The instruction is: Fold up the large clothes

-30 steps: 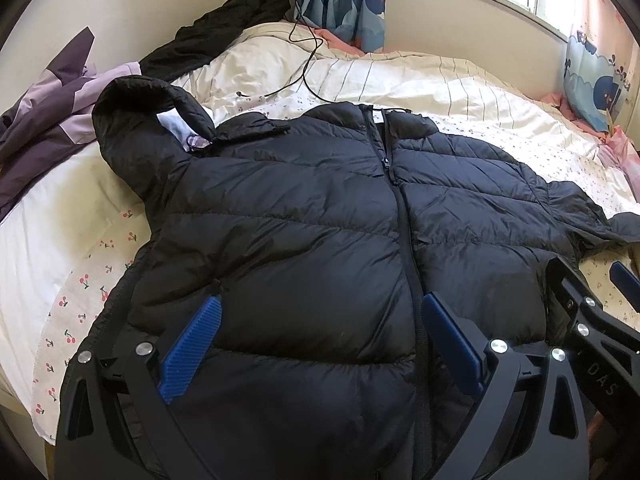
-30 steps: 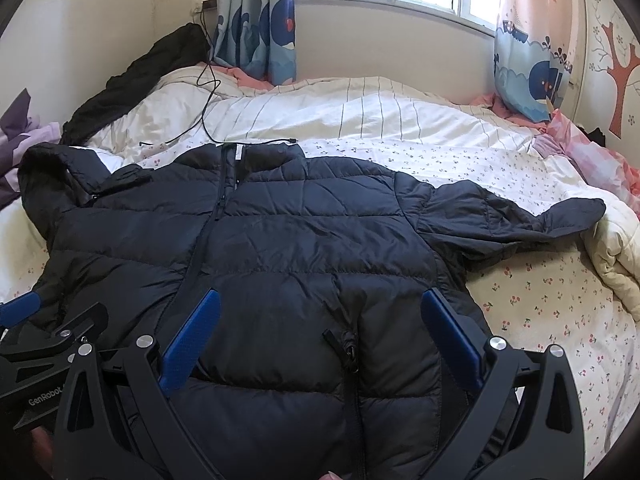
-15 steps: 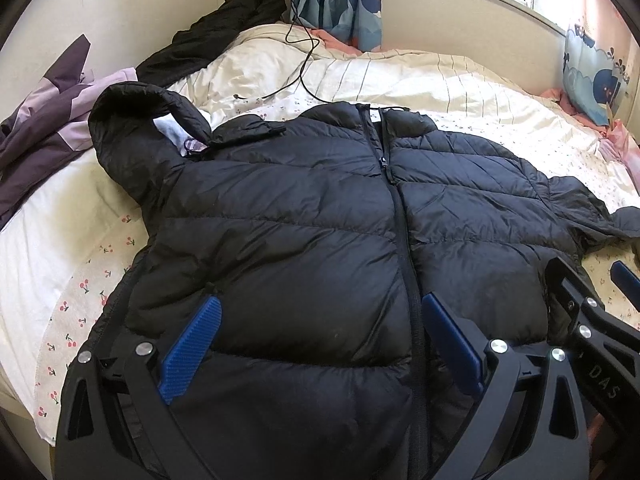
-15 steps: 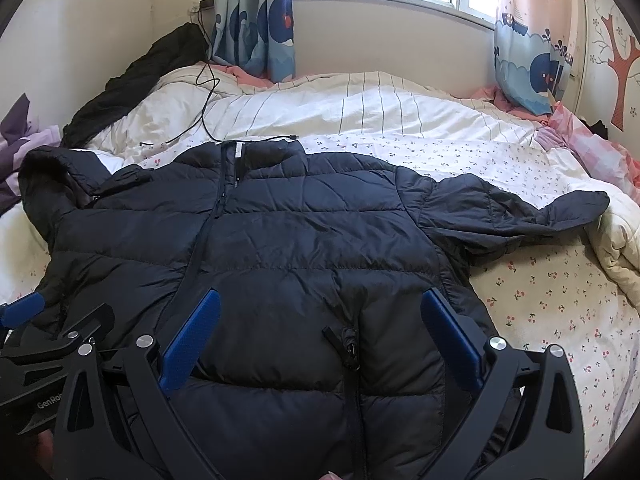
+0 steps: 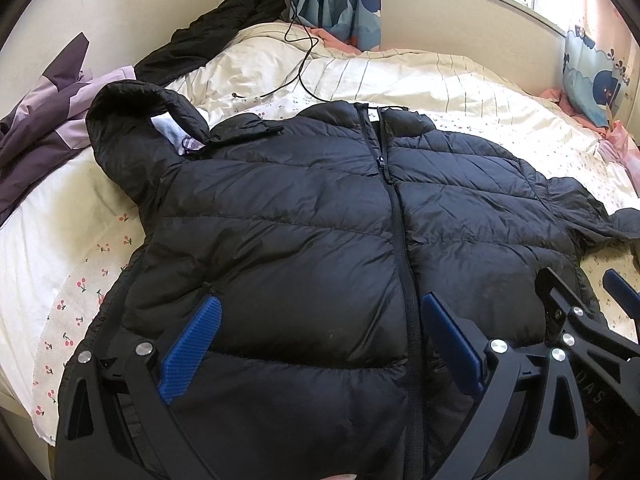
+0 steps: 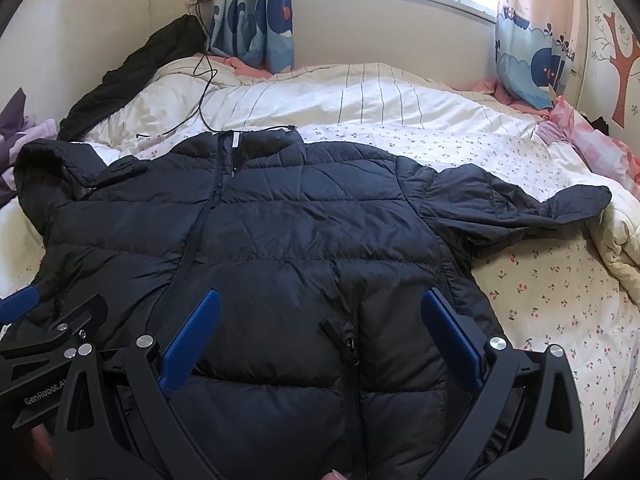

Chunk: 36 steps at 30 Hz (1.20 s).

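- Both cameras have eased slightly nearer the jacket than a second ago.
- Left gripper (image 5: 318, 346) and right gripper (image 6: 320, 340) hover over its hem, blue pads spread wide, gripping nothing.
- Black quilted puffer jacket (image 6: 288, 240) lies flat, zipped, on the cherry-print bedsheet (image 6: 552, 300).
- Beyond, a striped cream duvet (image 6: 380, 96).

A black cable (image 6: 204, 92) trails across the striped quilt (image 6: 380, 92) at the far side; purple clothing (image 5: 44, 120) lies far left.
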Each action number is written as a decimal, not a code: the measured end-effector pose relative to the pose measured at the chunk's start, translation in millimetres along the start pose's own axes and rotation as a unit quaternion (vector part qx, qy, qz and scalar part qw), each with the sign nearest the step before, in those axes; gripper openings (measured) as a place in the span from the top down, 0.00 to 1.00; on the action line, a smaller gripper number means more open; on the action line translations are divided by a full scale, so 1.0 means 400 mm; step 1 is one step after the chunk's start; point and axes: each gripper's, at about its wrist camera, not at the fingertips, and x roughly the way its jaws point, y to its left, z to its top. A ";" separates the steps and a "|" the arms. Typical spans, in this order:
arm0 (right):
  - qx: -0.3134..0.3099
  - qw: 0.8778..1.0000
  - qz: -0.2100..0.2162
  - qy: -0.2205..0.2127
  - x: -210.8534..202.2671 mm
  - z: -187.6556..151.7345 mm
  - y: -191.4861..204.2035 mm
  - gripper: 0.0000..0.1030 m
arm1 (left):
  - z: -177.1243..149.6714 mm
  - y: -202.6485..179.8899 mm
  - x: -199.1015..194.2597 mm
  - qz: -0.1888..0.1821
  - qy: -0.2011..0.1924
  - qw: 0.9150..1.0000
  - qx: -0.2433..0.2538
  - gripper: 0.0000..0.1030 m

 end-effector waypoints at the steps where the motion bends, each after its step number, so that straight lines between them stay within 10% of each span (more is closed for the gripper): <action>1: 0.001 1.000 0.000 0.000 0.001 0.000 -0.001 0.06 | 0.000 0.000 0.000 -0.001 0.000 1.000 -0.001 0.07; 23: 0.014 1.000 0.009 -0.023 -0.011 0.012 -0.042 0.06 | 0.008 -0.013 0.006 -0.009 0.000 1.000 -0.001 0.07; 29: 0.131 0.991 -0.009 -0.004 0.027 0.103 -0.400 0.06 | 0.017 0.015 0.011 -0.019 0.006 1.000 -0.024 0.07; 36: 0.383 0.921 0.010 0.072 0.184 0.108 -1.007 0.06 | 0.014 0.020 0.042 -0.023 0.024 0.999 -0.028 0.07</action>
